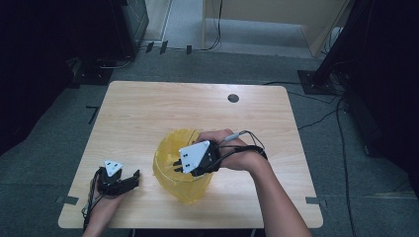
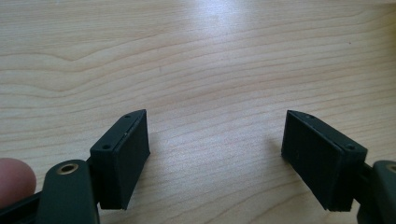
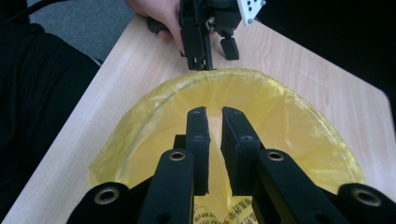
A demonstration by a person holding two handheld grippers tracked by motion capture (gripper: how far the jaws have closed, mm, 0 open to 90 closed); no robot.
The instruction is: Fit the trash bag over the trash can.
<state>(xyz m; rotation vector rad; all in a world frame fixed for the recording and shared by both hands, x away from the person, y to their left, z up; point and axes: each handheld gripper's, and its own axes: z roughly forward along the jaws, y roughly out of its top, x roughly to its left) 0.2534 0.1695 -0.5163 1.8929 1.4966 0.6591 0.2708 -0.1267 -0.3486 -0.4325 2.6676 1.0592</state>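
A round bin lined with a yellow plastic bag (image 1: 170,185) stands on the near middle of the wooden table (image 1: 197,103). My right gripper (image 1: 175,165) hovers over the bin's mouth, pointing left across it. In the right gripper view its jaws (image 3: 215,112) stand a narrow slit apart above the yellow bag (image 3: 289,107), with nothing between the pads. My left gripper (image 1: 132,180) rests low over the table's near left corner, left of the bin. Its jaws (image 2: 215,140) are wide open over bare wood. From the right gripper view, the left gripper (image 3: 214,57) shows beyond the bin's rim.
A dark round grommet (image 1: 233,98) sits near the table's far edge. Black stands and cables (image 1: 326,74) lie on the grey floor around the table. A thumb tip (image 2: 14,179) shows beside the left jaw.
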